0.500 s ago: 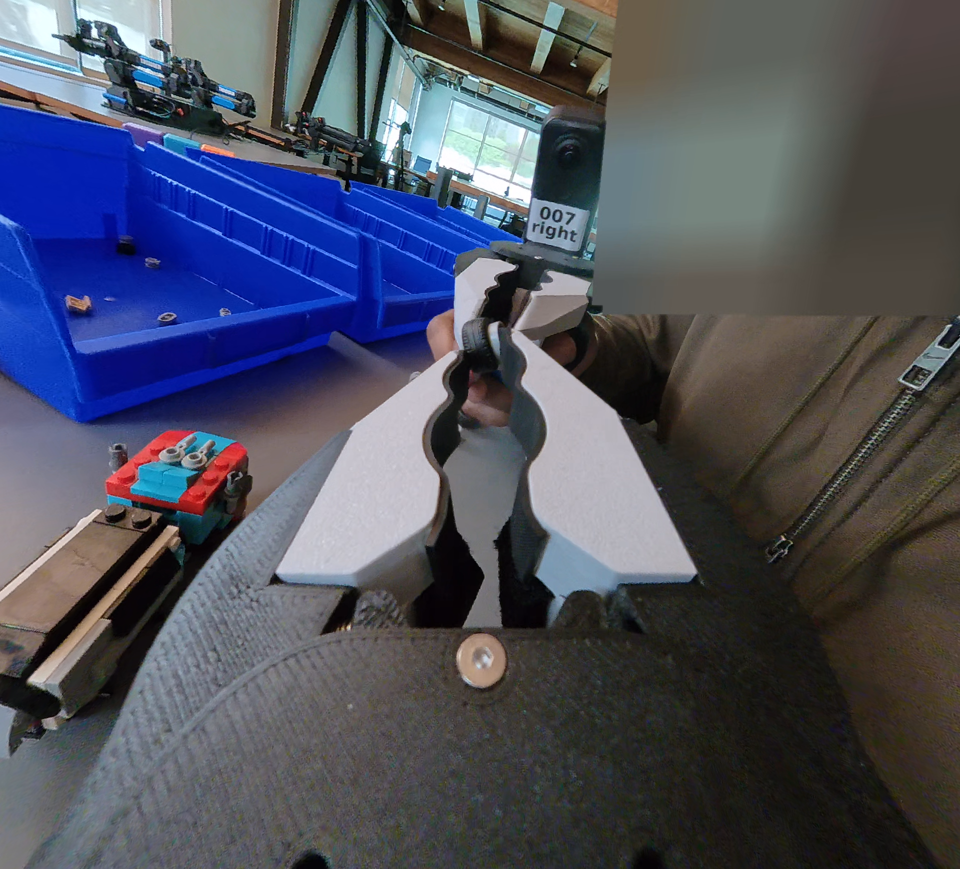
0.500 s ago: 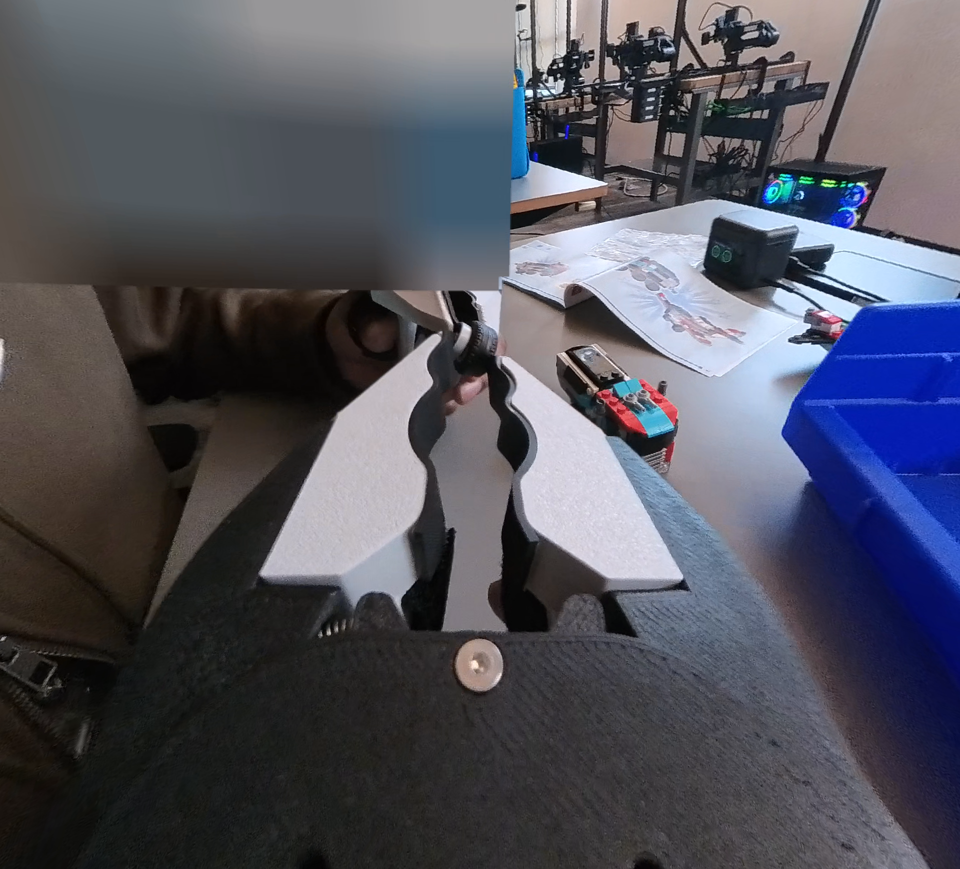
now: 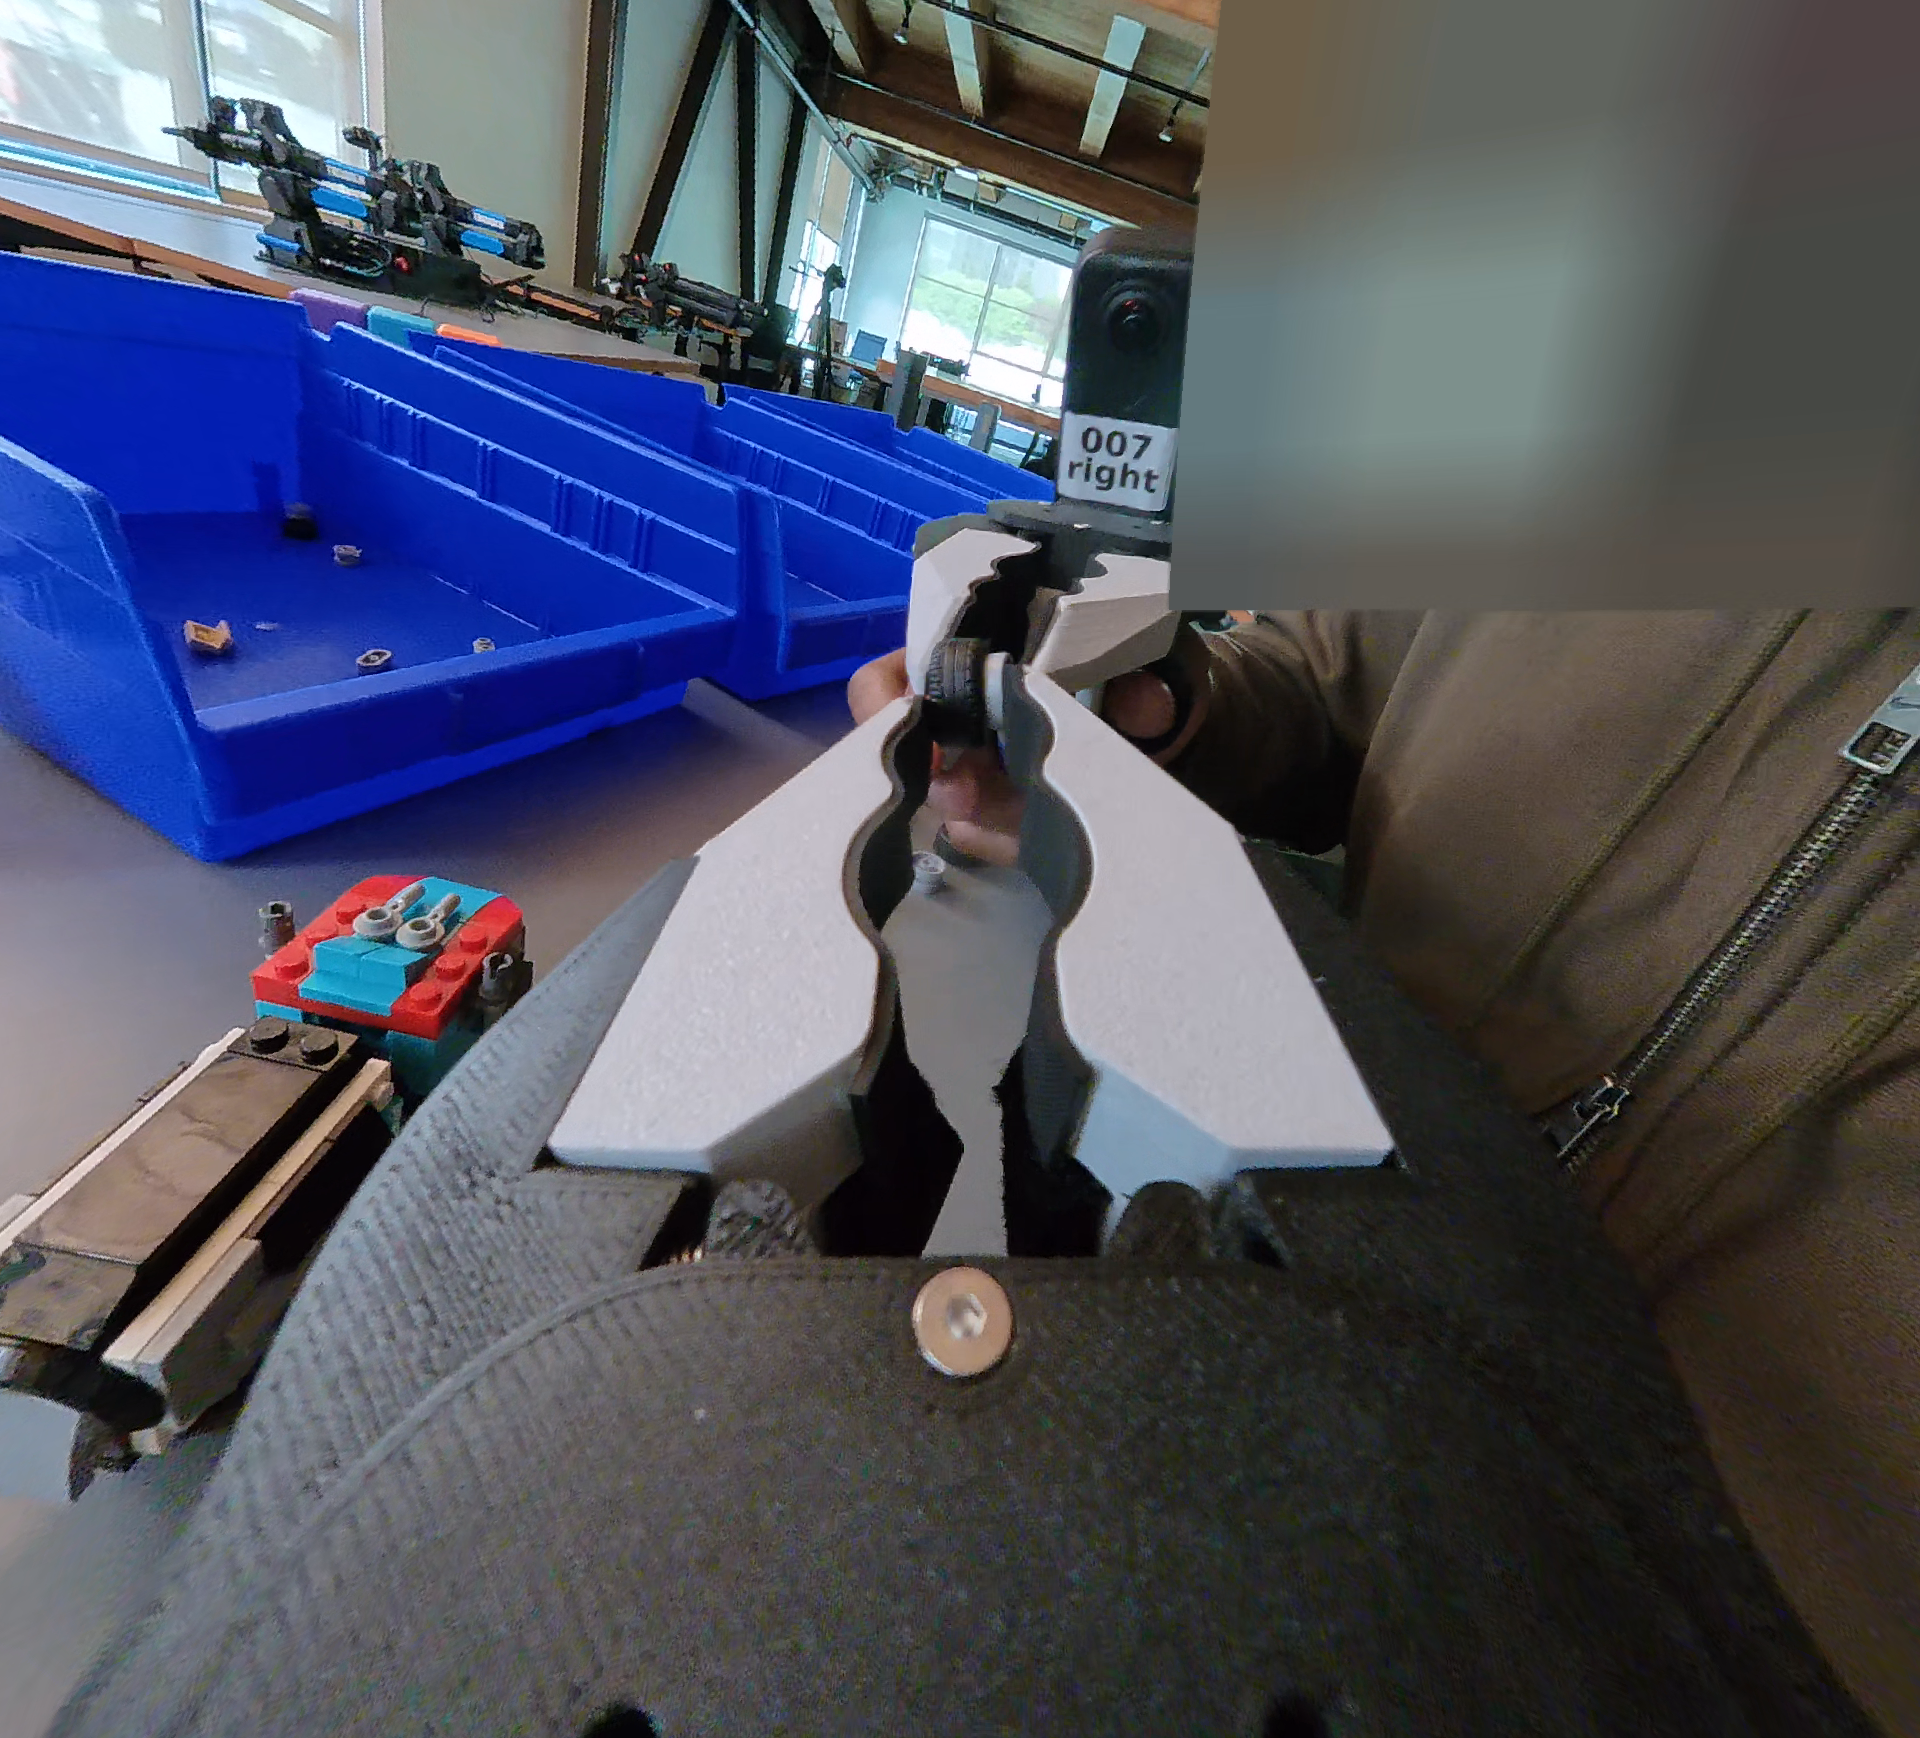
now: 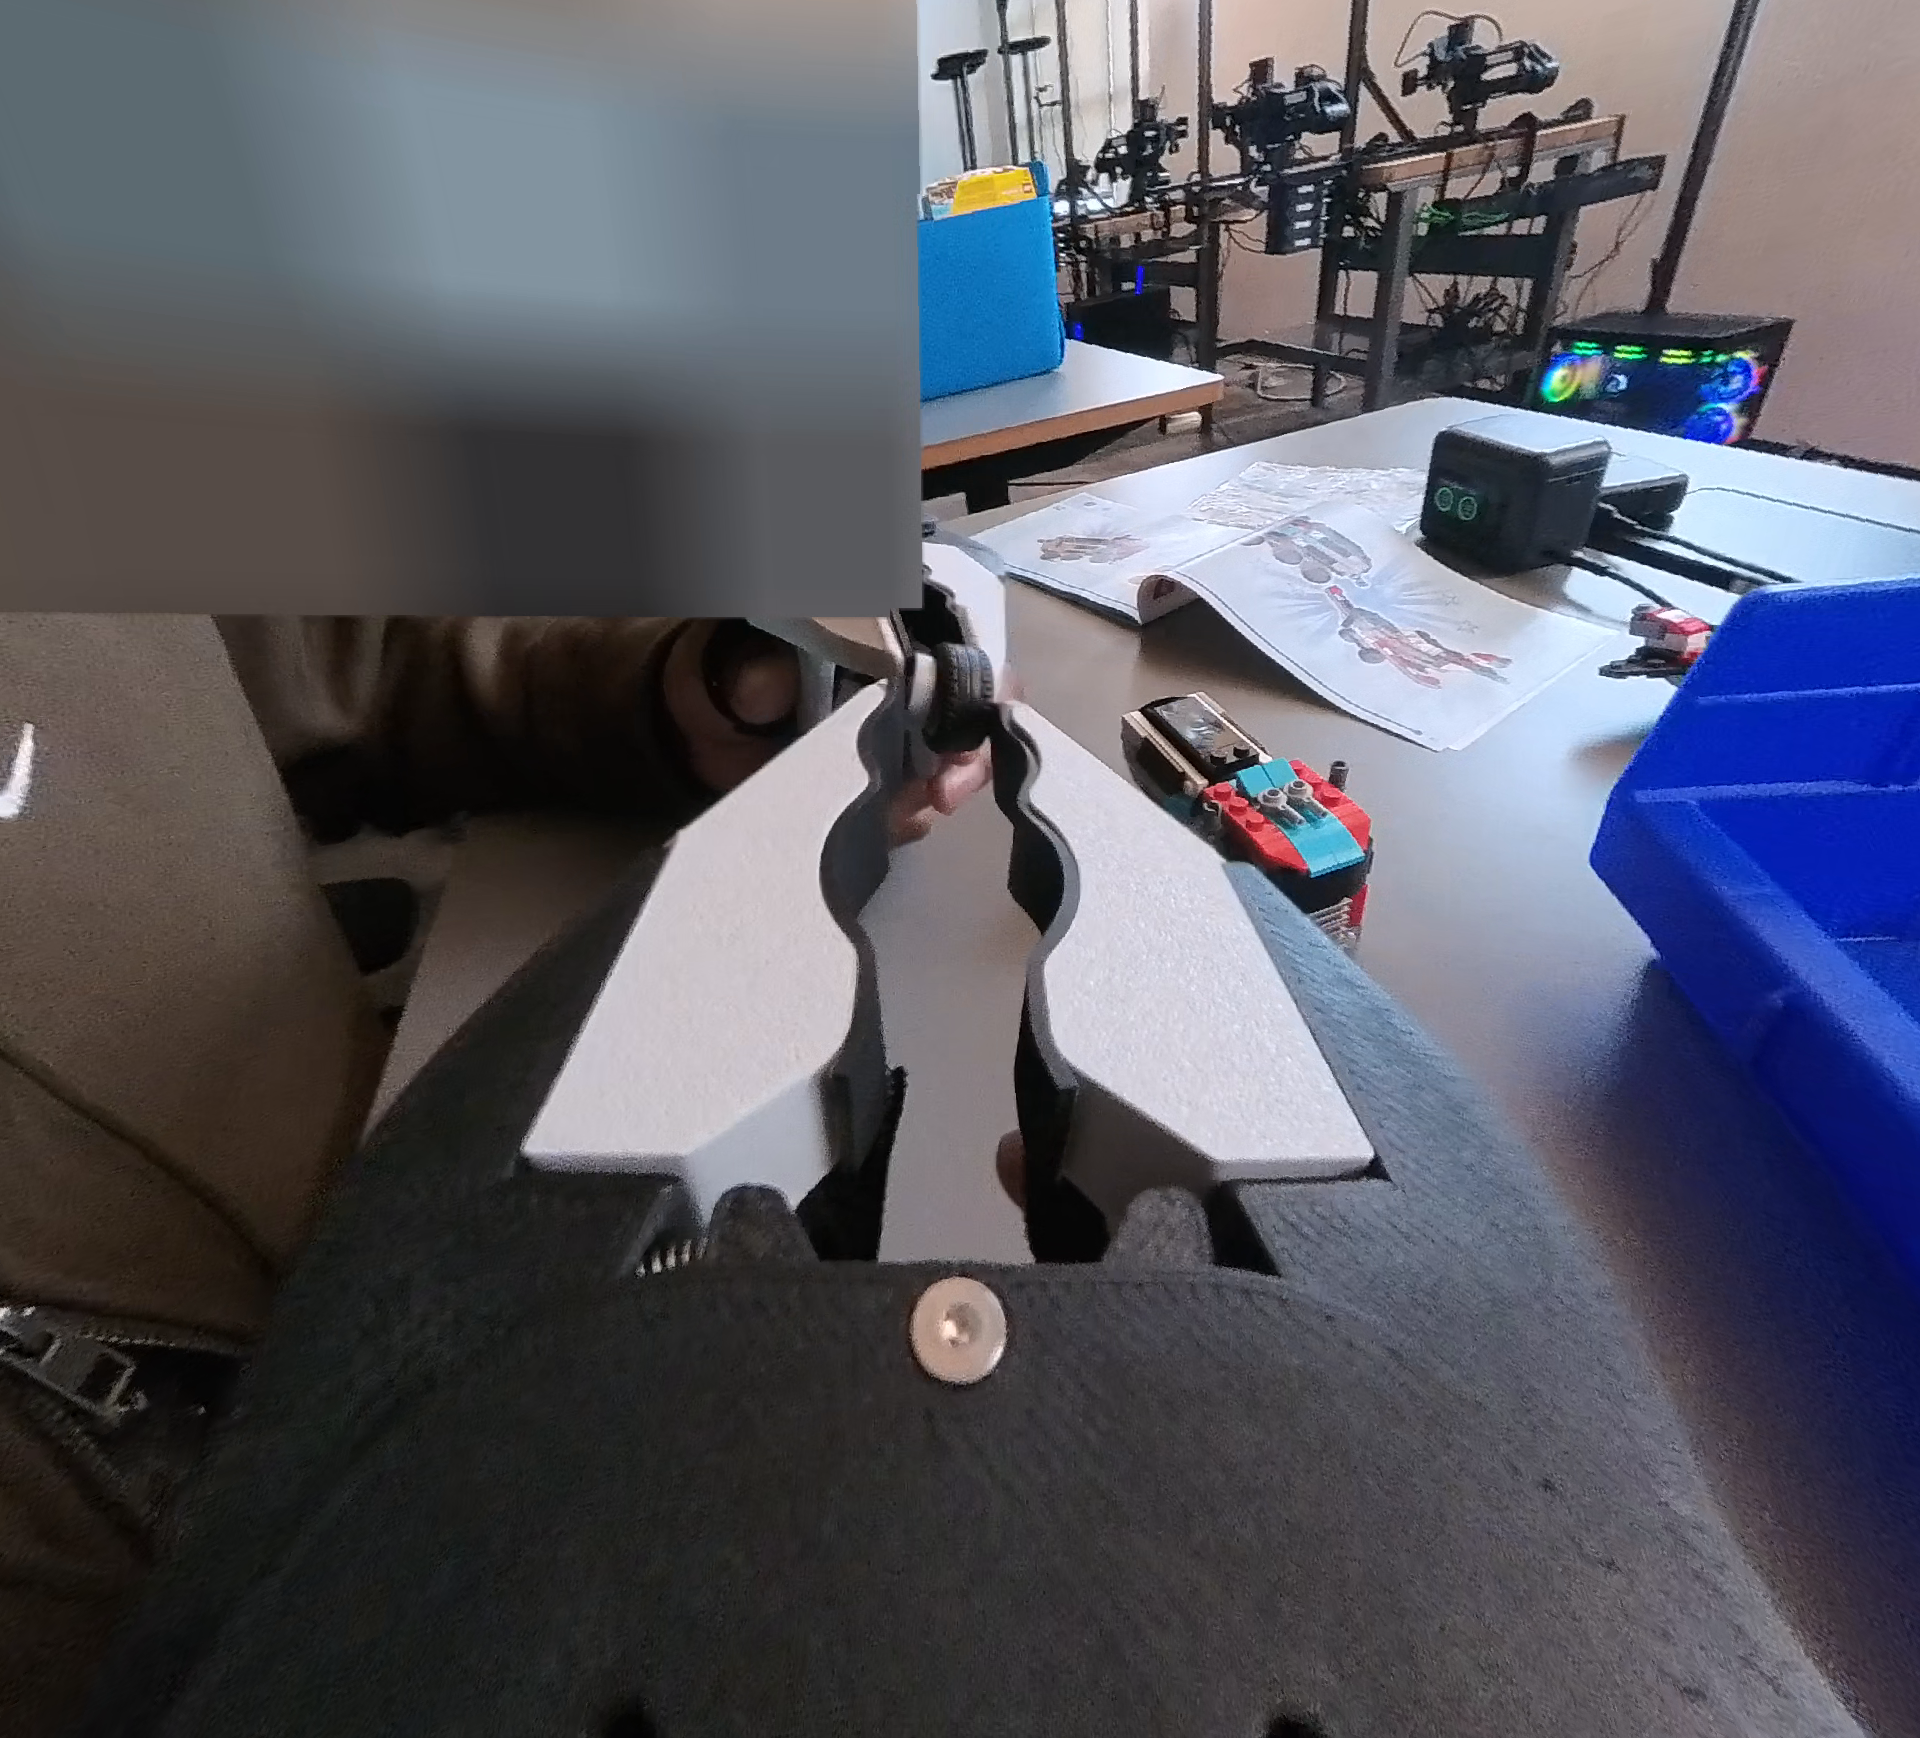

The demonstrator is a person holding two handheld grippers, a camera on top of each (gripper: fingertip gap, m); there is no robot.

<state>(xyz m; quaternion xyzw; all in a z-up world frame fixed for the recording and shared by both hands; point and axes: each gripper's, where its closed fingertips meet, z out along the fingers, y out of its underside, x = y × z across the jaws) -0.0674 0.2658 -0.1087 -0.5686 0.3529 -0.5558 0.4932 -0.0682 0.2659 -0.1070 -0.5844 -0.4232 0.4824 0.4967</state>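
Left wrist view: left tool (image 3: pixel 961 701) and right tool (image 3: pixel 977 639) both pinch one small black wheel (image 3: pixel 958 689) at 12 o'clock; brick car (image 3: pixel 390 961) on the counter (image 3: pixel 540 836) around 9.

Right wrist view: same wheel (image 4: pixel 958 682) clamped at 12, car (image 4: pixel 1288 815) at 2 o'clock.

Change noted: a small grey stud piece (image 3: pixel 928 869) on the table (image 3: pixel 499 815) now shows between the left gripper's (image 3: pixel 964 720) fingers; earlier hidden. The toy wheel (image 3: pixel 954 689) between both grippers' tips appears slightly raised.
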